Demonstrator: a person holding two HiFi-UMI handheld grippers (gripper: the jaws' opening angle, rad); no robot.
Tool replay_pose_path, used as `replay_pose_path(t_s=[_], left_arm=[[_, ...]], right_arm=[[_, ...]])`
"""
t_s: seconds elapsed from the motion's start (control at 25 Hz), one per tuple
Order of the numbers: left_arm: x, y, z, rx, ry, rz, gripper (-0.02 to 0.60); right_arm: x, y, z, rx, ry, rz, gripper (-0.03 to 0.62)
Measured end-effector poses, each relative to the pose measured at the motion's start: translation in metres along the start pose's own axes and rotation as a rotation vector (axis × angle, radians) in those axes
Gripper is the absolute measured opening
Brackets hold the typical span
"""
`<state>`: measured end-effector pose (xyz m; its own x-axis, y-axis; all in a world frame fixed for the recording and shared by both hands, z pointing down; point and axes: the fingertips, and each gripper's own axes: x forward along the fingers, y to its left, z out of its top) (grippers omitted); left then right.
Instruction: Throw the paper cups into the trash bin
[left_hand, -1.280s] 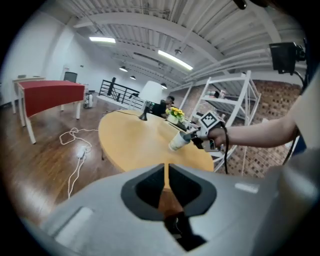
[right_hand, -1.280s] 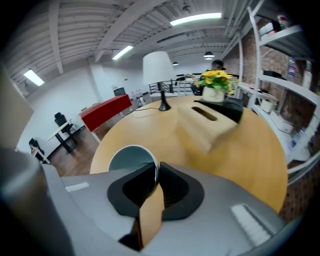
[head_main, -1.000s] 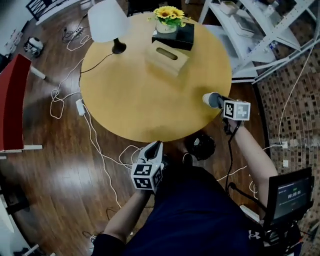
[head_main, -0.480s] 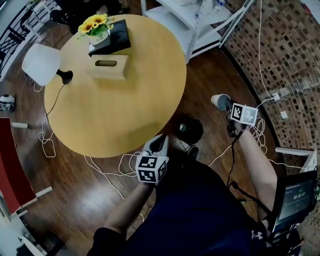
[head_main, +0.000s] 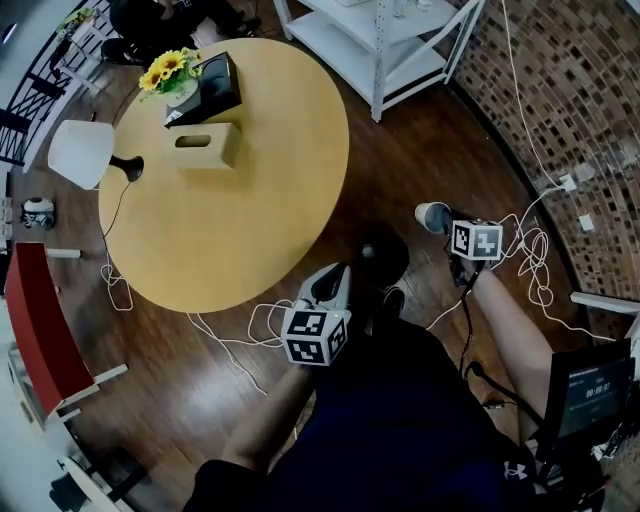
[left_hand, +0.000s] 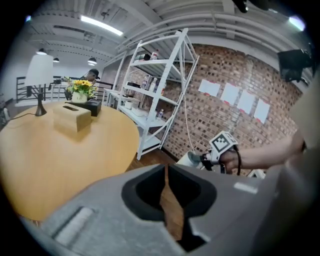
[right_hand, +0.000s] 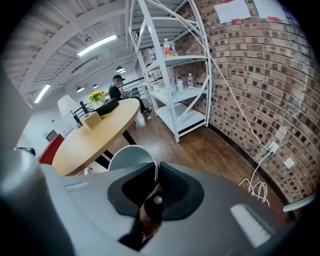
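Observation:
My right gripper is shut on the rim of a white paper cup, holding it on its side above the wooden floor, to the right of the round table. In the right gripper view the cup sticks out to the left of the jaws, its wall pinched between them. My left gripper hangs lower in the middle, its jaws shut with nothing between them; only floor shows through the slit. A black round bin-like thing sits on the floor between the two grippers. The left gripper view shows the cup too.
On the table stand a white lamp, a wooden tissue box, and sunflowers by a black box. A white shelf rack and a brick wall lie ahead and right. Cables trail on the floor; a red chair is at left.
The view has swung right, so the table has slid to the left. The right gripper and its cup have gone from over the table's edge to above the floor. Both jaws are unchanged.

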<state>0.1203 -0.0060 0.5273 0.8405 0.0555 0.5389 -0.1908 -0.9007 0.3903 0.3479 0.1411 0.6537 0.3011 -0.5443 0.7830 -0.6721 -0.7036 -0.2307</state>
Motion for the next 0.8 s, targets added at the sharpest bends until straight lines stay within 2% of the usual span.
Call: replay_pose_path(t_s=[0.08,0.2,0.4,0.6,0.68,0.8], left_arm=[[0.004,-0.010,-0.010,0.011,0.014,0.006,0.023],[0.006,-0.020,-0.033,-0.003,0.059,0.033,0.023],[0.019,-0.016,-0.076,-0.039,0.158,0.035,0.023],[0.031,-0.003,-0.112,0.025,0.228,0.017,0.023],[0.035,-0.002,-0.121,0.046,0.246,-0.001,0.023],[0.044,0.006,-0.135,0.077,0.270,-0.026,0.023]], right_arm=[[0.007,0.001,-0.012,-0.038,0.019,0.020,0.034],[0.024,-0.001,-0.052,-0.074,0.097,0.044,0.034],[0.051,0.001,-0.112,-0.041,0.187,0.046,0.034],[0.067,0.008,-0.164,-0.019,0.237,0.052,0.034],[0.075,0.011,-0.182,-0.053,0.263,0.065,0.034],[0.097,0.014,-0.208,-0.181,0.315,0.085,0.034]])
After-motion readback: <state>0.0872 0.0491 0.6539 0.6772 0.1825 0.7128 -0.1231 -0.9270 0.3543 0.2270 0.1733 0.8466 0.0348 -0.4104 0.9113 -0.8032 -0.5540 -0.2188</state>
